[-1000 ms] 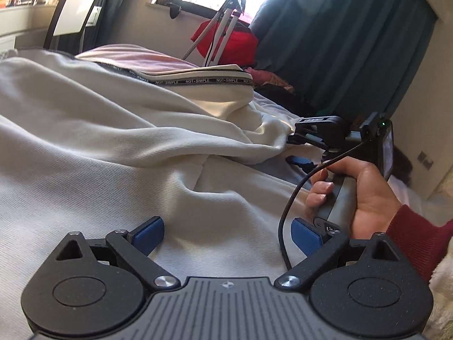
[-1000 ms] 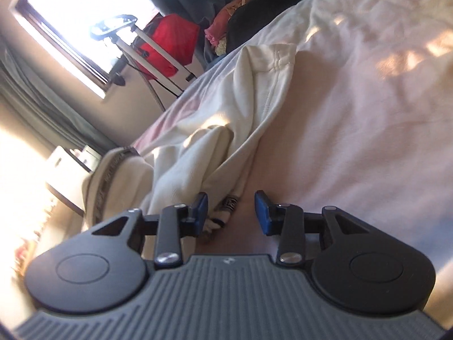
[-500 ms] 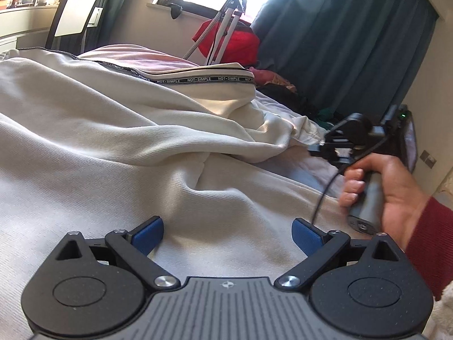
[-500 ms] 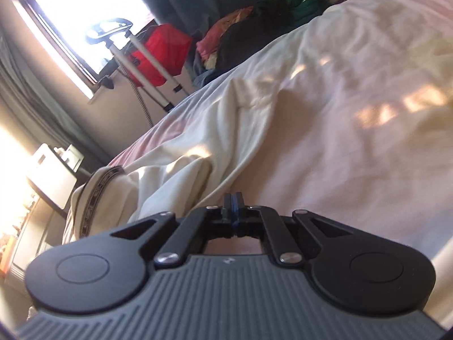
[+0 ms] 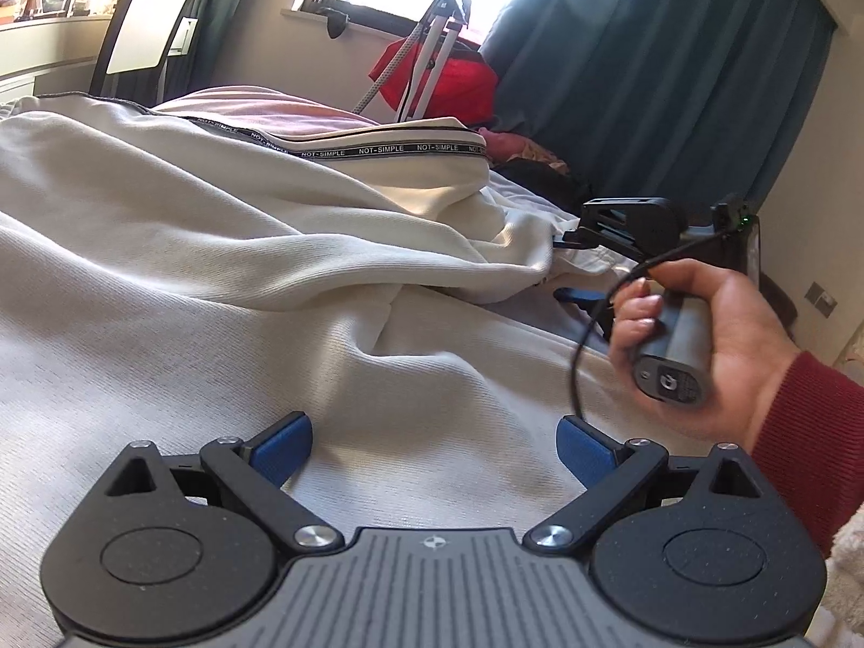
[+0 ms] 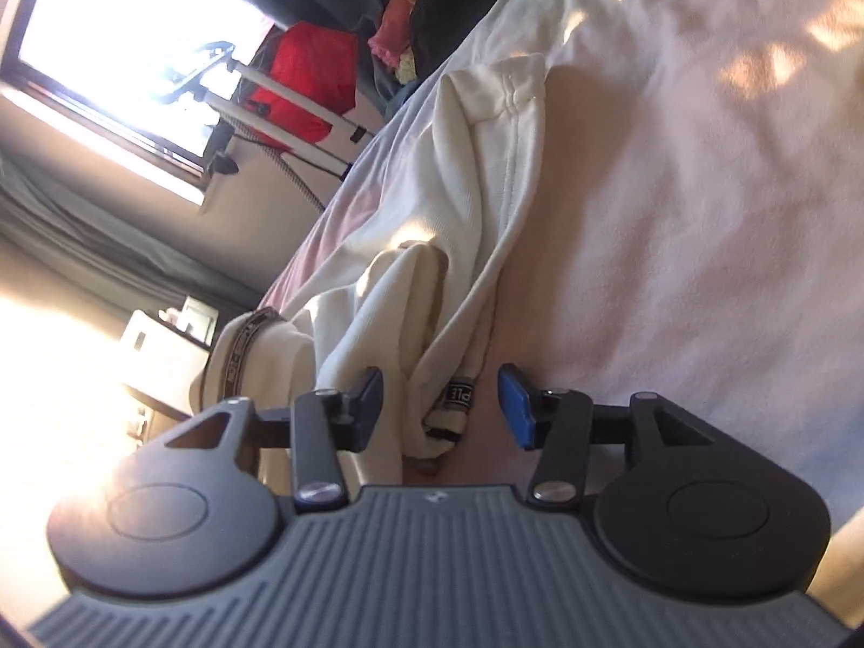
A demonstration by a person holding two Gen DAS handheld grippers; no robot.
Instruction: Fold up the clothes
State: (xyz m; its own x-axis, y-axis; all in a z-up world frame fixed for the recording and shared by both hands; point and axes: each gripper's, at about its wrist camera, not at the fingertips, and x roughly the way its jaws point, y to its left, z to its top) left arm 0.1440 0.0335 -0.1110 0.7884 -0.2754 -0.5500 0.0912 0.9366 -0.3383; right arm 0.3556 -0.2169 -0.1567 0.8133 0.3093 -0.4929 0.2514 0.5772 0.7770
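Cream trousers (image 5: 216, 248) with a black lettered waistband (image 5: 378, 150) lie rumpled on the bed. My left gripper (image 5: 434, 445) is open, low over the cloth, with nothing between its blue pads. My right gripper (image 6: 440, 405) is open, its fingers on either side of a bunched corner of the cream trousers (image 6: 448, 291) with a black lettered band. In the left wrist view the right gripper (image 5: 572, 264) is held by a hand at the cloth's right edge.
The bed has a pale pink sheet (image 6: 702, 189). A red bag (image 5: 443, 81) and a white tripod (image 5: 432, 43) stand under the window. Dark teal curtains (image 5: 648, 81) hang behind. A pile of dark clothes (image 6: 432, 16) lies past the bed's end.
My right gripper was shut half a second ago and now stands open around the trouser corner. It has dropped back to the cloth's edge. My left gripper has stayed open in place.
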